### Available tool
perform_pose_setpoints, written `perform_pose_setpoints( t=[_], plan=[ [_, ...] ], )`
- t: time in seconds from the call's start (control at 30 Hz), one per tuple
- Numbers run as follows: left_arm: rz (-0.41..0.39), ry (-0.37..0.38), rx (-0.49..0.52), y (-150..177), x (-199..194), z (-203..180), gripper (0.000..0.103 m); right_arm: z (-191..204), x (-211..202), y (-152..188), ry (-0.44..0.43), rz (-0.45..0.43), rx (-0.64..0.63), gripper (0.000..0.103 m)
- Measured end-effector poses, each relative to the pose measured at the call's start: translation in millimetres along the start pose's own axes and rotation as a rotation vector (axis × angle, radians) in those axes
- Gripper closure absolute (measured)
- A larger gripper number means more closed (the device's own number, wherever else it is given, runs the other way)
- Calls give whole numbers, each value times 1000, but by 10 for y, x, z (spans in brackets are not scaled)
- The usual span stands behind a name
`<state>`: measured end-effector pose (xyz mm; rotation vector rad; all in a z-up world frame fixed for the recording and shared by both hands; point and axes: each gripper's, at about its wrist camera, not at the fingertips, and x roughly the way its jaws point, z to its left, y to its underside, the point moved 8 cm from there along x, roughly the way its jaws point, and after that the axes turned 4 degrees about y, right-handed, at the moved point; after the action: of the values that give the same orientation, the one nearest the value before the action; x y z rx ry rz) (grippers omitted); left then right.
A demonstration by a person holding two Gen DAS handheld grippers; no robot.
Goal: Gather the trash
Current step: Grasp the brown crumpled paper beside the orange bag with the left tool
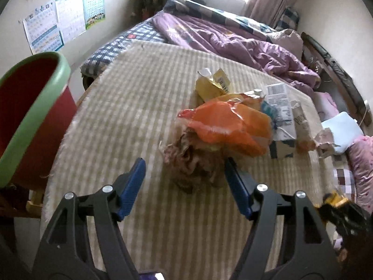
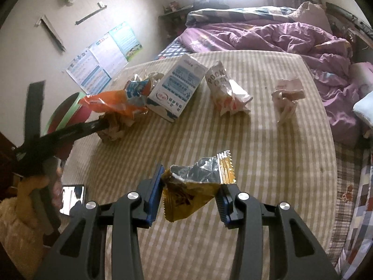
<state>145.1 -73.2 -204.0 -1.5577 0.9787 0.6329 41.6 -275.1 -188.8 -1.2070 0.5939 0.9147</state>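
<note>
While I look along my left gripper [image 1: 184, 170], its two blue-padded fingers stand wide apart over a beige striped blanket [image 1: 130, 98], holding nothing. A crumpled brown paper wad [image 1: 193, 163] lies on the blanket between the fingertips; I cannot tell whether either pad touches it. Just beyond the wad sits an orange plastic wrapper [image 1: 223, 126], with a yellow packet [image 1: 213, 85] behind it and a white carton [image 1: 279, 107] to its right. At the left edge, close to the camera, is a red bin with a green rim [image 1: 35, 116], beside the bed. Only this view shows the bin's inside wall. A purple quilt [image 1: 233, 39] is bunched at the far end of the bed.

From my right wrist camera, my right gripper [image 2: 190, 191] is partly closed around a gold foil snack wrapper [image 2: 198, 186], its silver lining showing; the wrapper is pinched between both pads and held above the blanket. This wrapper does not appear in the left view. Farther off lie the white carton, a white crumpled bag with printed letters [image 2: 228, 93], and a pale pink paper scrap [image 2: 288, 93], well apart on the stripes. To the left, the left gripper reaches toward the orange wrapper and brown wad, with the bin's green rim behind it. A phone [image 2: 72, 198] lies at the blanket's near left edge.
</note>
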Motion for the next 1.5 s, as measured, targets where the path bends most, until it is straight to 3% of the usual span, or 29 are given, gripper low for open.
perform_pose_setpoints(
  t=[0.23,0.43,0.63,0.73,0.87,1.2,1.5],
  plan=[
    [23,28,-43,1,151,-7,37,-18,93,46,-32,40,12,50],
    [12,46,-39,41,77,-33,57,13,161,66,-53,62,28,44],
    [-4,31,-15,59,1,-91,62,-26,181,46,-60,59,44,44],
    [-27,18,-7,77,-104,-86,62,-50,184,40,-56,56,50,47],
    [-63,0,-8,85,-271,-42,62,-46,184,42,-62,54,57,63],
    [-177,-72,-60,134,-880,259,62,239,57,-43,-90,-10,-10,64],
    [-133,-15,-55,22,-741,315,62,480,146,-38,-118,4,-43,64]
  ],
)
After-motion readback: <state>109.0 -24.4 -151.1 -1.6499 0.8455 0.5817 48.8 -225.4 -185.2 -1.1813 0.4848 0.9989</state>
